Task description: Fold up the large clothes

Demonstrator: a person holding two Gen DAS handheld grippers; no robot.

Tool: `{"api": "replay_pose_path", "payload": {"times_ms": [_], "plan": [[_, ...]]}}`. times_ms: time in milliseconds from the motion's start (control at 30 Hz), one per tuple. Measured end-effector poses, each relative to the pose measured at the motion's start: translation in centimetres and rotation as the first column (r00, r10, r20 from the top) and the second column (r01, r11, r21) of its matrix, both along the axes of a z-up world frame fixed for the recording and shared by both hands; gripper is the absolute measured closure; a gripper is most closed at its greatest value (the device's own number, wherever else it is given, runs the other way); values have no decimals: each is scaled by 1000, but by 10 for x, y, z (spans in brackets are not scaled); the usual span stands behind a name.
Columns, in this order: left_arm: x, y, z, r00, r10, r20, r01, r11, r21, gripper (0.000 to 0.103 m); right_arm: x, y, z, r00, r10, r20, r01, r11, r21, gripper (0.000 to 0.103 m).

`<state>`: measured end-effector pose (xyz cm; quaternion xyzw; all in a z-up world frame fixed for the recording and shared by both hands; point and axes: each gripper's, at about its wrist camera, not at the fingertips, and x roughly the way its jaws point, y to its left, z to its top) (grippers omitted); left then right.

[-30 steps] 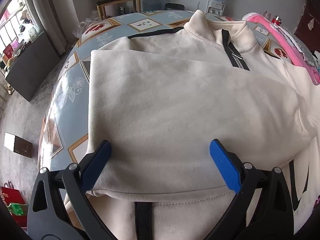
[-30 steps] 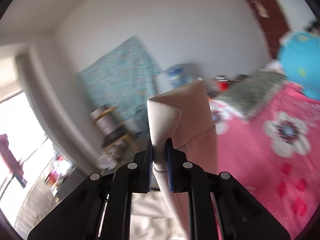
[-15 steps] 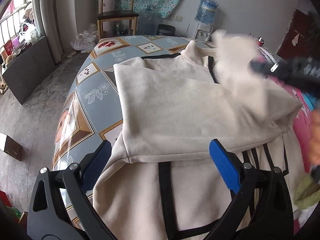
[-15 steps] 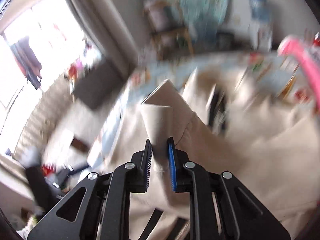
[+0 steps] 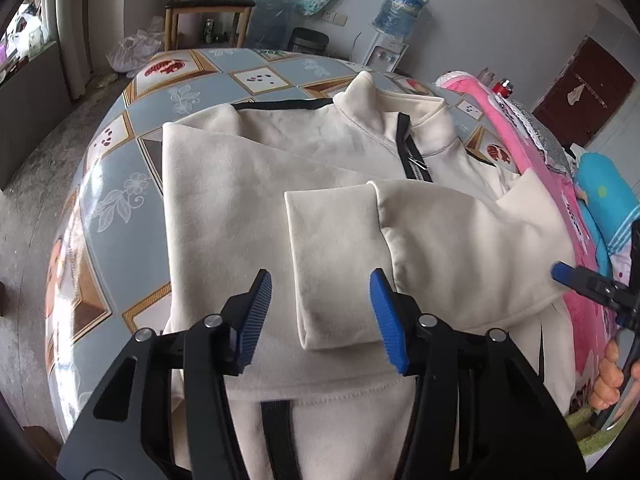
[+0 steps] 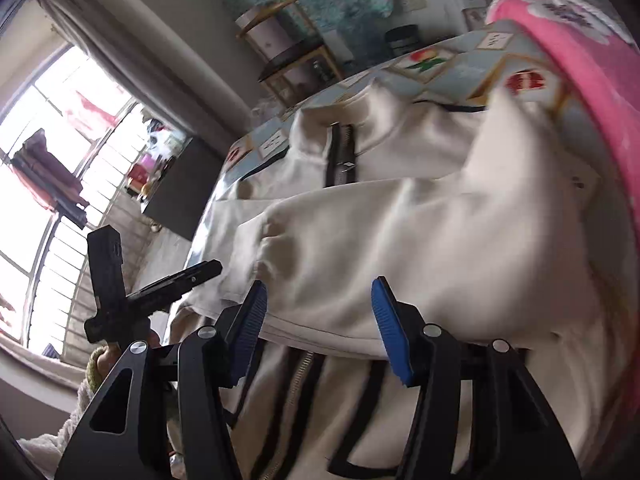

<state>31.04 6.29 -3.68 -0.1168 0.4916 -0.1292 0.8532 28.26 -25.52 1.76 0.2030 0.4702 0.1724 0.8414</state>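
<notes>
Between the jaws of the left gripper (image 5: pixel 320 316), the folded-in sleeve (image 5: pixel 336 264) of a big cream jacket (image 5: pixel 224 208) is lying flat. The jacket is resting on a round surface (image 5: pixel 120 148) with a blue flower pattern, with its collar (image 5: pixel 384 104) and zip far ahead of the jaws. The left jaws have just been closing part way, but they are not pinching anything; the cloth is only lying under the gap.

The right gripper (image 6: pixel 318 320) is hanging over the other sleeve (image 6: pixel 420 248). Its jaws have just been opening, and the sleeve is lying loose in front of them, let go, so they are holding nothing.

Both sleeves are now crossing over the chest of the jacket, so that part looks done. The bottom part of the jacket, with its black stripes (image 5: pixel 276 432), is hanging near the handles, under both pairs of jaws, and is not folded yet. I think the bottom needs bringing up toward the collar next. A pink blanket (image 6: pixel 592 64) is sitting off to the right of the jaws.
</notes>
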Motion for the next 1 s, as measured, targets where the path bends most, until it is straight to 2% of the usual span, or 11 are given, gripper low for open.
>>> {"api": "replay_pose_path", "payload": {"times_ms": [67, 200, 300, 367, 467, 533, 600, 667, 833, 933, 1000], "plan": [[14, -1, -9, 999, 15, -39, -15, 1000, -4, 60, -18, -34, 4, 998, -62, 12, 62, 998, -5, 49], [28, -6, -19, 997, 31, -65, -30, 999, 27, 77, -49, -79, 10, 986, -160, 37, 162, 986, -49, 49], [29, -10, -19, 998, 37, -59, -33, 997, 73, 99, -64, -99, 14, 977, -202, 65, 206, 976, -68, 49], [25, -10, -9, 999, 39, -25, -37, 996, 75, 99, -66, -105, 14, 972, -221, 76, 227, 971, -74, 49], [12, -2, 30, 996, 43, 84, -46, 998, 33, 100, -67, -116, 15, 965, -246, 86, 253, 965, -73, 49], [2, 3, 58, 985, 66, 158, -75, 996, 54, 100, -65, -120, 18, 962, -256, 95, 263, 962, -74, 49], [-3, 14, 72, 979, 97, 182, -110, 992, 61, 100, -62, -124, 18, 961, -259, 99, 267, 960, -79, 49], [-1, 25, 64, 982, 125, 145, -138, 987, 84, 100, -53, -129, 15, 960, -266, 84, 272, 959, -84, 49], [-1, 42, 6, 987, 157, 14, -157, 974, 166, 100, -9, -141, 0, 963, -269, -1, 268, 960, -78, 49], [-7, 41, -10, 988, 156, 13, -156, 969, 189, 100, 29, -146, -13, 963, -261, -66, 256, 964, -76, 49], [-7, 38, -10, 988, 149, 25, -151, 966, 210, 100, 57, -143, -23, 962, -257, -96, 243, 960, -140, 49]]}}
